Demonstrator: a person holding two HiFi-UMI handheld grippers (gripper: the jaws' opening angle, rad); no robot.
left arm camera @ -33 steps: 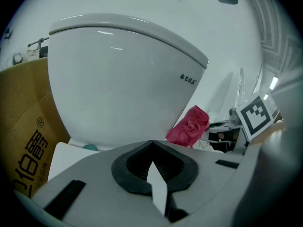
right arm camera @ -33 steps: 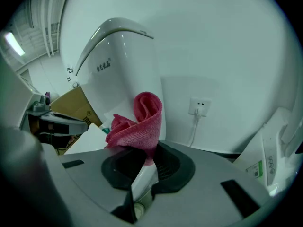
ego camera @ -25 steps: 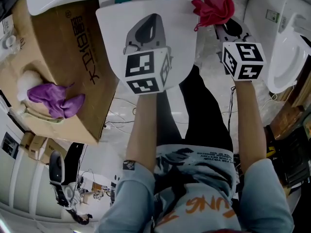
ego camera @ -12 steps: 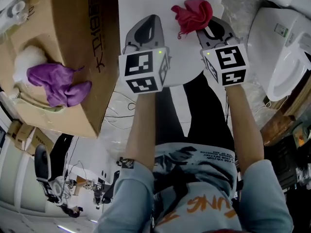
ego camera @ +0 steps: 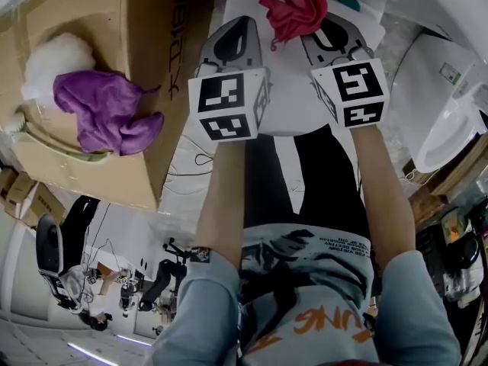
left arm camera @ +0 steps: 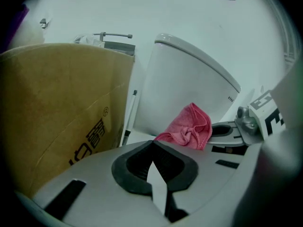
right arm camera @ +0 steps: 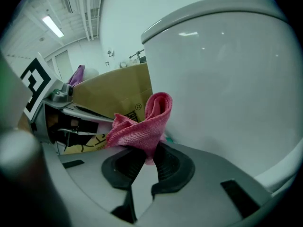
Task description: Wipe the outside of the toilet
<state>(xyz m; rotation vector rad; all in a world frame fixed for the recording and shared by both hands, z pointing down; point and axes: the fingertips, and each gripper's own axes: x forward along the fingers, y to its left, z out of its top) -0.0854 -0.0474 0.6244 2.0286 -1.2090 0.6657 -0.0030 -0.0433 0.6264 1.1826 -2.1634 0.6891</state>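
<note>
- Right gripper (right arm camera: pixel 150 155) has its jaws clamped on a bunched red cloth (right arm camera: pixel 142 122); the cloth stands up out of the pads in a fold.
- Left gripper (left arm camera: pixel 153 143) is pinched together at the tips, with nothing between the pads.
- Both grippers sit side by side over the toilet (ego camera: pixel 286 117), left one just beside the right, marker cubes facing the head camera.
- The cloth hangs at the far end of the white lid, close in front of the toilet's curved white shell; whether it touches cannot be told.
- A cardboard box (ego camera: pixel 145 59) stands right beside the toilet on the person's left.
- A purple rag (ego camera: pixel 103 109) lies crumpled beyond the box, next to a white fluffy lump (ego camera: pixel 53 59).
- Another toilet (ego camera: pixel 438 97) shows at the right edge, well apart from the cloth.
</note>
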